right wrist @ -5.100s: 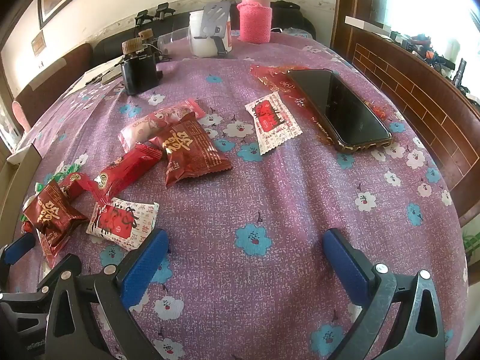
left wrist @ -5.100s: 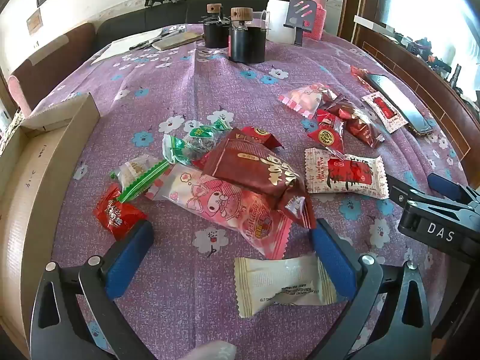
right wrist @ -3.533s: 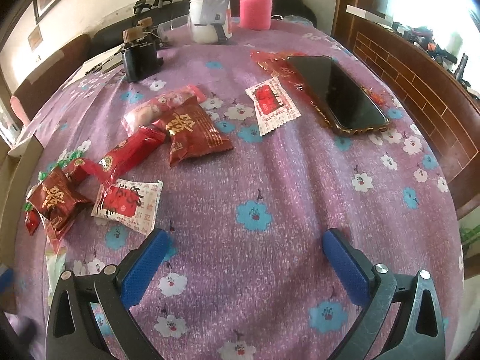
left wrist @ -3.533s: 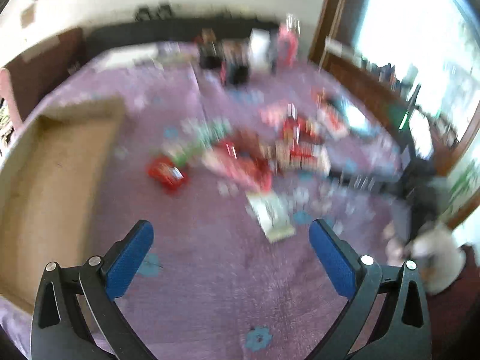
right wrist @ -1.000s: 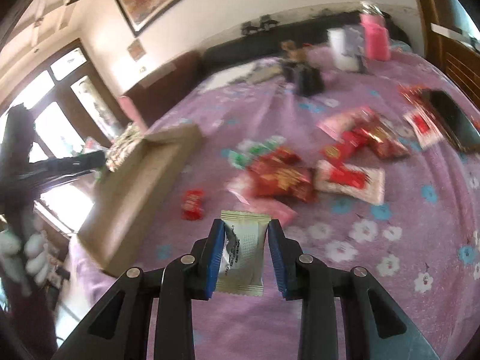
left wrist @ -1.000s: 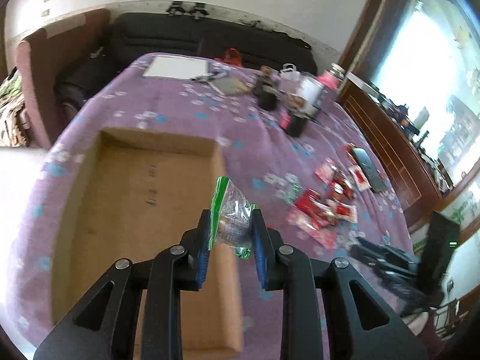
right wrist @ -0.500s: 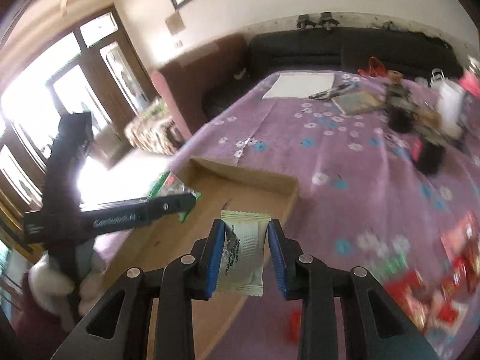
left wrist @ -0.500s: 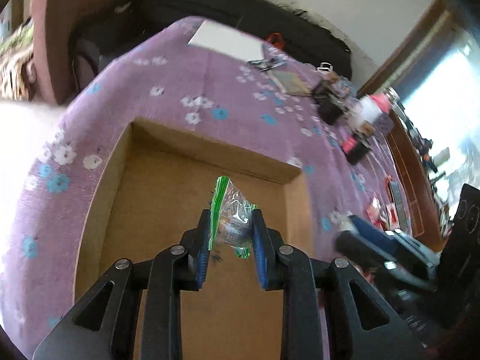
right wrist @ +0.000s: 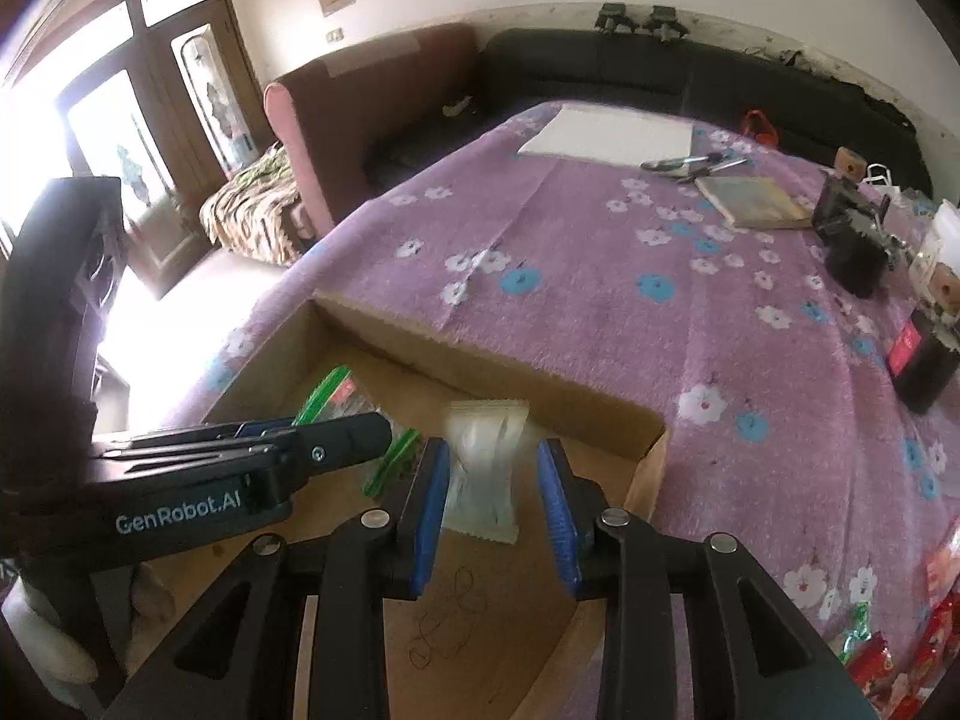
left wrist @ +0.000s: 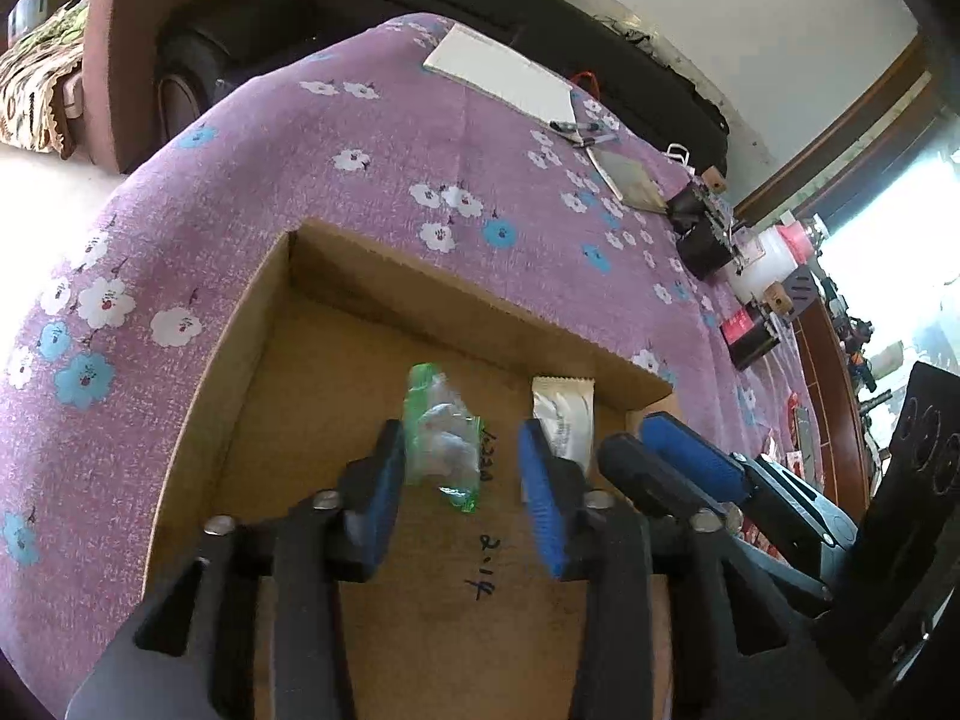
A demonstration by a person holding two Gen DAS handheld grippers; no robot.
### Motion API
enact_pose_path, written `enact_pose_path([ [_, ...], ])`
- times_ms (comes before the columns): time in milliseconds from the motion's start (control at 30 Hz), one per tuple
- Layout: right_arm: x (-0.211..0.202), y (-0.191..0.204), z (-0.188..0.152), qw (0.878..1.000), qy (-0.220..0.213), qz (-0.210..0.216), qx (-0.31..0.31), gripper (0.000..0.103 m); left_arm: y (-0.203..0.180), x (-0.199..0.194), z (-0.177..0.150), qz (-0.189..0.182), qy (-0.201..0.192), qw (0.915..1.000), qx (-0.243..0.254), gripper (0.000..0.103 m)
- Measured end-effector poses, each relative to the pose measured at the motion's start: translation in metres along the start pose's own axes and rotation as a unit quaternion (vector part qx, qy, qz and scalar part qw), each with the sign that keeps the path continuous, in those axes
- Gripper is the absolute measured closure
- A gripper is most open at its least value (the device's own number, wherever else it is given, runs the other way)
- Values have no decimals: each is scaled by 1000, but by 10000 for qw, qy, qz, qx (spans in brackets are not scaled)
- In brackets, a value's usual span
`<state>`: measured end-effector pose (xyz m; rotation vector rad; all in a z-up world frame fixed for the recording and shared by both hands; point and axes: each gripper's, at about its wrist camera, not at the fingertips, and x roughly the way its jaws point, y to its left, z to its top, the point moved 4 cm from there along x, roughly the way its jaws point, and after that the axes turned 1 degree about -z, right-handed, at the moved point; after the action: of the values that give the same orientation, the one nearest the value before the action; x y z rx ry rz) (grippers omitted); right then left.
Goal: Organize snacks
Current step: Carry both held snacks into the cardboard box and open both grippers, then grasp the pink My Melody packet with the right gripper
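Two snacks going into the box (left wrist: 252, 372) at once.

Left gripper (left wrist: 459, 495) hangs over the box floor, jaws opening; the green packet (left wrist: 441, 438) sits between them, blurred, and no pad looks to press it, so it seems to be dropping. Right gripper (right wrist: 495, 510) is beside it, jaws also opening, with the white packet (right wrist: 485, 471) between them, loose and blurred. To do this well, I would hold both grippers level above the floor until each packet lands flat, keep the white one clear of the near wall, then lift straight up so no finger drags a wrapper out. More snacks (right wrist: 894, 678) wait on the cloth (right wrist: 600, 312).
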<state>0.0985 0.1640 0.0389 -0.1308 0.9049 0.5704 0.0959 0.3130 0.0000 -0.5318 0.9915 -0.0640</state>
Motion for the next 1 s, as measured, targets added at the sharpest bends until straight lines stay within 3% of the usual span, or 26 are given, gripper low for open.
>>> enact_pose_path([
  [100,-15,-7,3,9998,-139,20,152,60,1,-10,0,60,-118,9999,-31,59],
  [367,-85,-44,-19,9982,-456,-10,397,60,-17,-74,-27,225,-624,9977,128,59],
  [500,-109,-61,-63,9989,-290,4,373,60,-39,-105,-59,-6,-807,9963,286,41],
  [667,-106,-74,-107,9991,9,-11,417,60,-65,-117,-98,-264,-855,9949,470,41],
  [900,-81,-62,-129,9986,229,162,440,61,-87,-117,-130,-421,-726,9953,480,41],
  [967,-74,-61,-132,9986,286,94,437,78,-90,-116,-134,-411,-689,9957,463,41],
  [1000,-73,-61,-133,9984,275,84,478,79,-91,-117,-137,-395,-685,9957,476,41],
])
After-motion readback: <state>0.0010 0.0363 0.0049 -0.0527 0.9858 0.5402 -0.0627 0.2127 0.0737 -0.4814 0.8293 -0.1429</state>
